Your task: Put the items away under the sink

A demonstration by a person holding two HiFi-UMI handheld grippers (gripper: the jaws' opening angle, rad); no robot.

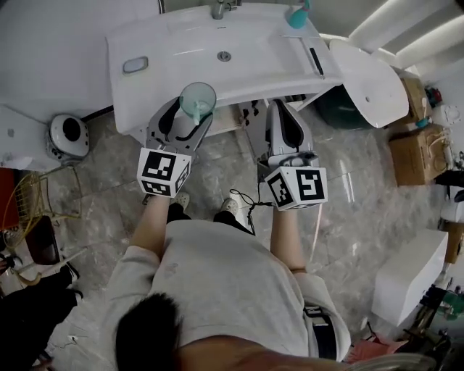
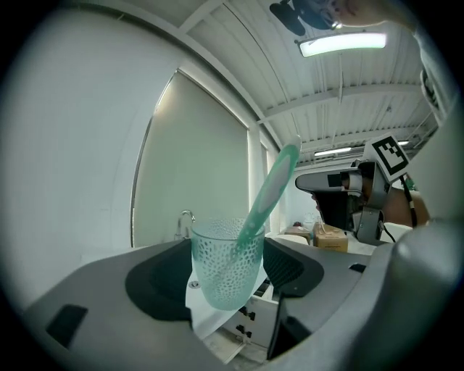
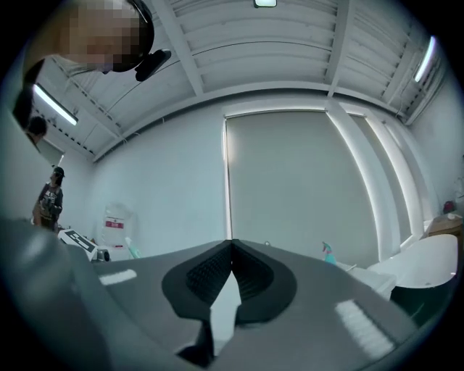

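Observation:
A translucent teal cup [image 1: 197,101] with a dotted pattern is held upright between the jaws of my left gripper [image 1: 190,116], just in front of the white sink's [image 1: 159,54] front edge. In the left gripper view the cup [image 2: 226,262] carries a teal toothbrush [image 2: 270,190] that leans up to the right. My right gripper [image 1: 284,124] hovers beside it below the sink's front edge. Its jaws meet at the tips with nothing between them [image 3: 230,250]. A teal spray bottle [image 1: 297,14] stands on the sink's back right corner.
A white toilet [image 1: 370,83] with a dark green bin [image 1: 341,109] beside it is at the right. Cardboard boxes [image 1: 417,152] lie further right. A small white round device [image 1: 69,136] sits on the floor at the left. Cables [image 1: 250,199] trail by my feet on the marble floor.

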